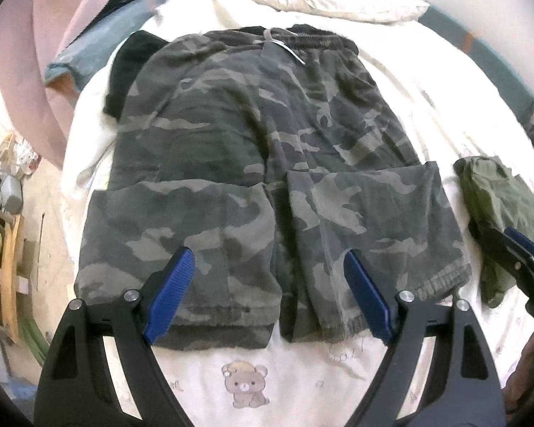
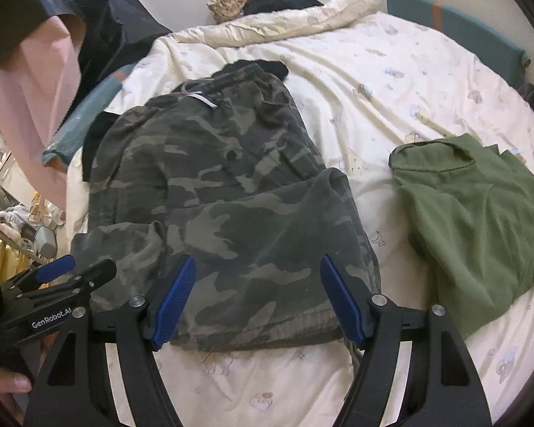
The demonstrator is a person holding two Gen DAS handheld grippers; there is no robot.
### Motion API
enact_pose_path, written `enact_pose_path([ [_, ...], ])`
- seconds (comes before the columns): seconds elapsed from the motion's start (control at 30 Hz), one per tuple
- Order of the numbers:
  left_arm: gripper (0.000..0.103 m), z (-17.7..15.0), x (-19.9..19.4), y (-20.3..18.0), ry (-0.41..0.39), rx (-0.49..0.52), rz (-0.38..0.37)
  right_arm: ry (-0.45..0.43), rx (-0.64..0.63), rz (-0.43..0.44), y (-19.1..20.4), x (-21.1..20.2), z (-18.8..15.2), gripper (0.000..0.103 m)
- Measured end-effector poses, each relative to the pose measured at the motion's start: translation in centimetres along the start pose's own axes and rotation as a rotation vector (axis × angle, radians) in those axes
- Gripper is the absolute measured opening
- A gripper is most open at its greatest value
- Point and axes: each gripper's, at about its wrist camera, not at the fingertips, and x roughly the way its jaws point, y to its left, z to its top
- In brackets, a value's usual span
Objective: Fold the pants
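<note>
The camouflage pants (image 1: 252,135) lie flat on the bed, waistband and drawstring at the far end. Both leg ends are folded up over the thighs, hems nearest me. My left gripper (image 1: 267,251) hovers open above the near fold, nothing between its blue pads (image 1: 171,295). In the right wrist view the pants (image 2: 213,178) fill the middle, and my right gripper (image 2: 257,258) hangs open over their near right leg, holding nothing. The left gripper (image 2: 71,267) shows at the lower left there; the right gripper (image 1: 523,245) shows at the right edge of the left view.
A folded green garment (image 2: 480,220) lies right of the pants on the bear-print sheet (image 2: 391,82). Black cloth (image 1: 128,67) sticks out under the pants' far left. A rumpled duvet (image 2: 284,25) is at the head. Pink fabric (image 1: 28,53) hangs left, past the bed's edge.
</note>
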Motion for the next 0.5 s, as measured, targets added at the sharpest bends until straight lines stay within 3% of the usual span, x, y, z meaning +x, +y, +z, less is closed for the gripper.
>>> enact_pose_path([
  [0.27, 0.083, -3.7, -4.4, 3.4, -0.132, -0.029, 0.001, -0.101, 0.046, 0.029, 1.5, -3.8, -4.2, 0.077],
  [0.33, 0.083, -5.1, -4.6, 4.9, -0.138, -0.046, -0.021, -0.125, 0.062, 0.048, 1.6, -4.1, -5.9, 0.082],
  [0.5, 0.083, -8.7, -3.6, 8.0, -0.125, -0.09, 0.026, -0.121, 0.092, 0.048, 1.5, -3.0, -9.4, 0.083],
])
